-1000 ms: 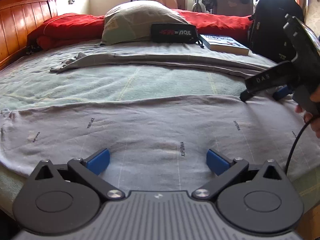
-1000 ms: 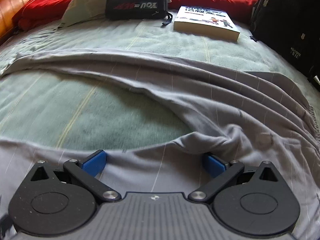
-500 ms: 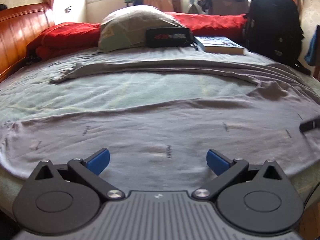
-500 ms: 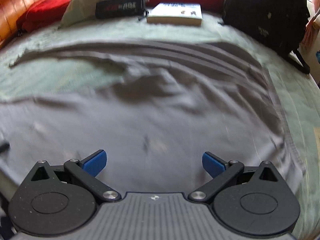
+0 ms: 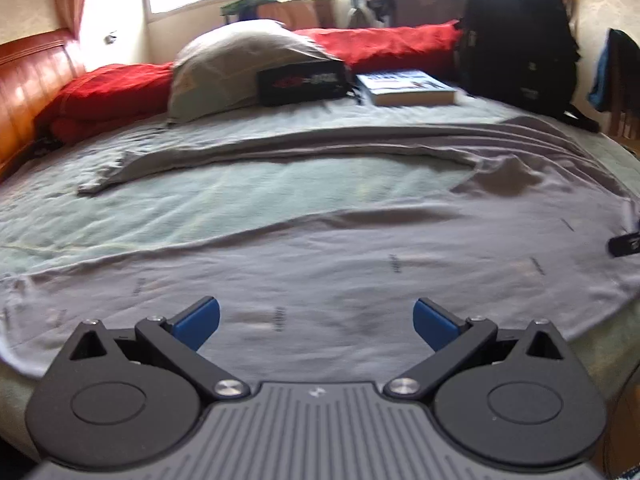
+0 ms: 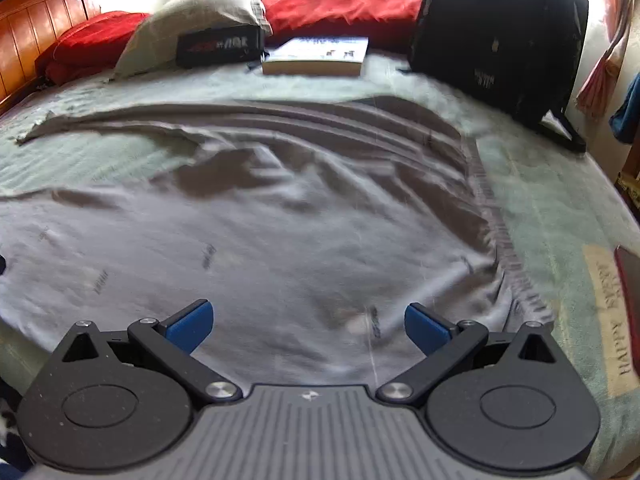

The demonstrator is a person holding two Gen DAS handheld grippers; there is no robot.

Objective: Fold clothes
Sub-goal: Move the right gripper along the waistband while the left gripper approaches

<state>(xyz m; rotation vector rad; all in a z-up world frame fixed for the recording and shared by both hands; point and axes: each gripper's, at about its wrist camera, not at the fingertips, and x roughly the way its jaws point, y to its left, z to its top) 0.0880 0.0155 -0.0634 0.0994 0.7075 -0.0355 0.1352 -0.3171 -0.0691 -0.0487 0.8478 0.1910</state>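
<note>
Clearly soft, thin grey trousers (image 5: 360, 248) lie spread across the bed (image 5: 200, 200), legs reaching left, ribbed waistband (image 6: 492, 216) right. Both tools, left (image 5: 316, 316) and right (image 6: 308, 318), hover wide open, empty; the waistband likely offers firmest hold.

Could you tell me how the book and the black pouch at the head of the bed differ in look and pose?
The book is pale with a white and blue cover; the black pouch is dark with red and white lettering. The book lies flat on the bed cover, while the pouch stands on edge against the grey pillow. Both sit beyond the grey garment, side by side.
</note>
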